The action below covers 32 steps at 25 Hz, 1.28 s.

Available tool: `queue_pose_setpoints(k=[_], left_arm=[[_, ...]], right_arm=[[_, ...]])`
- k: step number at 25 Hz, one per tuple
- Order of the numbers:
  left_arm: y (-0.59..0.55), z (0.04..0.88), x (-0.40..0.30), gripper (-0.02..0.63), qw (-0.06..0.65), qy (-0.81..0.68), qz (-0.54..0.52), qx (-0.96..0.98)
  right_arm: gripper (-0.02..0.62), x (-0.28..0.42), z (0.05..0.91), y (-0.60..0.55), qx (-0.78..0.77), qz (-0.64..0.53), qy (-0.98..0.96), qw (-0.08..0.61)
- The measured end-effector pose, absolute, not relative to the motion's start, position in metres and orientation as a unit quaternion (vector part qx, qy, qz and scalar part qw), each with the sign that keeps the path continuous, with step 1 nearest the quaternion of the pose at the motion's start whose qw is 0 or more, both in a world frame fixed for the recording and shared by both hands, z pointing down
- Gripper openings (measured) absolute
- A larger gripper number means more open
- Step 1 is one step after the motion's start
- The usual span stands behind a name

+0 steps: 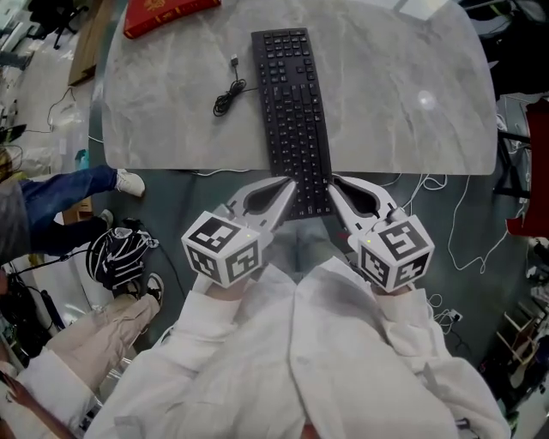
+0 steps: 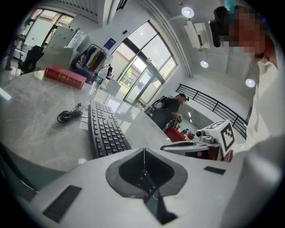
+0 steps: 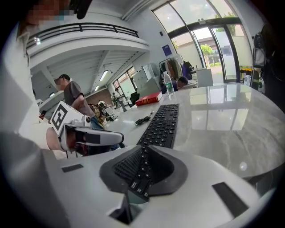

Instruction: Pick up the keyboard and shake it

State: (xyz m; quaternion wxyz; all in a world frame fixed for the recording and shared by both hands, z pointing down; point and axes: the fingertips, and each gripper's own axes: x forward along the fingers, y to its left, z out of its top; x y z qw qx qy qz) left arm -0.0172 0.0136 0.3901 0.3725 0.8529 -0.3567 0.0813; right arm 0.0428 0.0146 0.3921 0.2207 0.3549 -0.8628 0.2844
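A black keyboard [image 1: 296, 111] lies lengthwise on the grey marble table [image 1: 403, 103], its near end sticking out over the table's front edge. My left gripper [image 1: 290, 183] is shut on that end's left corner, and my right gripper [image 1: 333, 182] is shut on its right corner. In the left gripper view the jaws [image 2: 144, 150] meet in a thin seam with keys showing behind them, and the keyboard [image 2: 107, 131] runs away to the left. In the right gripper view the keyboard [image 3: 162, 124] passes between the closed jaws of my right gripper [image 3: 144, 149].
The keyboard's coiled cable [image 1: 227, 96] lies left of it, and a red book [image 1: 167, 13] sits at the far left corner. A person's legs [image 1: 60, 193] and a striped bag [image 1: 116, 253] are on the floor to the left. Loose wires trail beyond the table's right edge.
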Motion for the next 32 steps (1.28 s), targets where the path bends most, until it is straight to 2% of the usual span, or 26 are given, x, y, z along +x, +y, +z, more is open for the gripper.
queue_pose_setpoints(k=[18, 20, 22, 32], left_arm=[[0.032, 0.426, -0.014, 0.014, 0.404, -0.353, 0.097, 0.838], [0.034, 0.429, -0.013, 0.014, 0.408, -0.352, 0.096, 0.837], [0.036, 0.432, -0.013, 0.014, 0.411, -0.352, 0.097, 0.835], [0.037, 0.446, -0.022, 0.014, 0.417, -0.359, 0.103, 0.829]], right_arm=[[0.038, 0.049, 0.439, 0.036, 0.341, 0.32, -0.847, 0.252], [0.063, 0.05, 0.444, 0.036, 0.341, 0.326, -0.844, 0.254], [0.146, 0.05, 0.451, 0.038, 0.337, 0.336, -0.841, 0.257], [0.249, 0.043, 0.48, 0.047, 0.315, 0.382, -0.827, 0.266]])
